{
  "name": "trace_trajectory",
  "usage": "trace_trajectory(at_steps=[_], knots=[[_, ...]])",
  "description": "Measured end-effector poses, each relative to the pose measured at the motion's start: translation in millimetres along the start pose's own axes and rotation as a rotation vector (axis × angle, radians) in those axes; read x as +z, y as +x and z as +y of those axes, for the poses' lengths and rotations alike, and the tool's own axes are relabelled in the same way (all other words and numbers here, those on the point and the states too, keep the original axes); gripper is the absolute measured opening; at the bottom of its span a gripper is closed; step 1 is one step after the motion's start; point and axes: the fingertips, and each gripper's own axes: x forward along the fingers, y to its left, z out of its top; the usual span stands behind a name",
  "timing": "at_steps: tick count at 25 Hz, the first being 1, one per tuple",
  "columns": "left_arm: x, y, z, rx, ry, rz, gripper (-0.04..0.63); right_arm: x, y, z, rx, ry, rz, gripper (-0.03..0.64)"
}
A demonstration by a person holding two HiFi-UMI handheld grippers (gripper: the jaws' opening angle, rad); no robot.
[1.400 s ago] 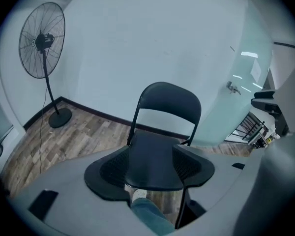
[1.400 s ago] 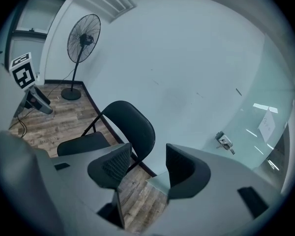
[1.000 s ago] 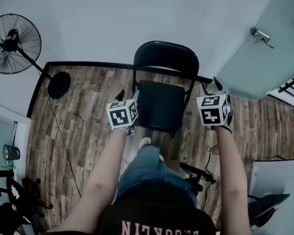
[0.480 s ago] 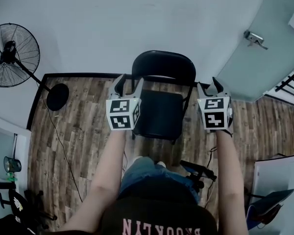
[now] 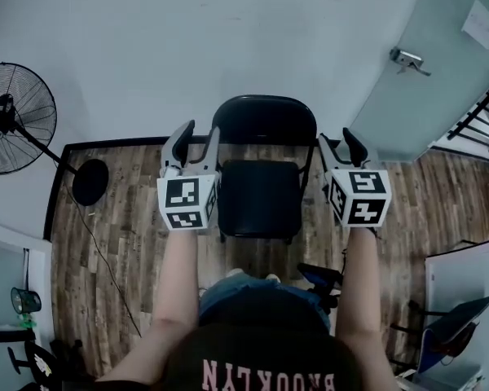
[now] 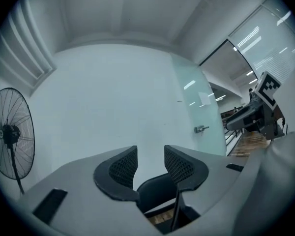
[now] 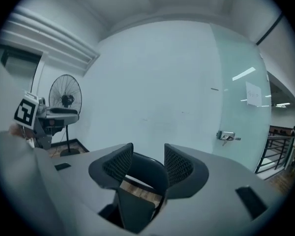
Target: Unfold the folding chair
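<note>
A black folding chair (image 5: 261, 195) stands unfolded on the wood floor by the white wall, seat down and backrest (image 5: 266, 120) upright. My left gripper (image 5: 197, 141) hovers beside the chair's left edge, apart from it. Its jaws have just been closing, with nothing between them, and they stand open. My right gripper (image 5: 340, 147) floats off the chair's right side, also open and empty. In the left gripper view the chair's backrest (image 6: 157, 191) shows low between the jaws of the left gripper (image 6: 151, 163). In the right gripper view the chair (image 7: 142, 173) lies beyond the right gripper (image 7: 148, 161).
A pedestal fan (image 5: 16, 116) stands at the left with its round base (image 5: 90, 182) and a cable across the floor. A glass door with a lever handle (image 5: 407, 59) is at the right. A black stand (image 5: 319, 279) lies by the person's feet.
Both grippers have risen from seat level to beside the backrest and rolled. The left jaws have narrowed. The chair has not moved.
</note>
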Motion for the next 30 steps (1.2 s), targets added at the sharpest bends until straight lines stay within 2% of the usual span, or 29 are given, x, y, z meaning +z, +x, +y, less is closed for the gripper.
trace_trajectory(at_steps=[2,5,13,18,23,24,25,26,30], knots=[[8.9,-2.4,4.3,-0.001,0.048,-0.031,0.136,14.0,-9.8,-3.2,-0.011,0.038,-0.065,0.184],[20.3,-2.7,14.5,-0.004,0.075,-0.06,0.115,31.1,-23.2,-7.5,-0.025,0.073,-0.15,0.176],[55.0,7.7,26.8,-0.024,0.105,-0.11,0.104,42.4,-36.8,-12.9,-0.088,-0.025,-0.221,0.159],[68.7,12.8,15.8,-0.045,0.24,-0.134,0.104,55.7,-44.1,-12.0,-0.073,-0.074,-0.298,0.152],[86.8,13.4,10.8,-0.073,0.211,-0.19,0.104,68.6,-49.1,-17.2,-0.08,-0.1,-0.326,0.145],[89.6,12.2,10.9,-0.072,0.205,-0.204,0.099,69.4,-50.0,-18.2,-0.088,-0.102,-0.329,0.12],[91.8,10.9,11.4,-0.07,0.196,-0.217,0.037,70.2,-51.4,-19.0,-0.096,-0.104,-0.333,0.061],[93.2,9.8,11.9,-0.07,0.18,-0.226,0.002,71.4,-52.7,-19.1,-0.101,-0.106,-0.339,0.006],[95.5,9.9,15.6,-0.085,0.113,-0.234,0.002,78.5,-54.3,-15.1,-0.096,-0.122,-0.355,0.003]])
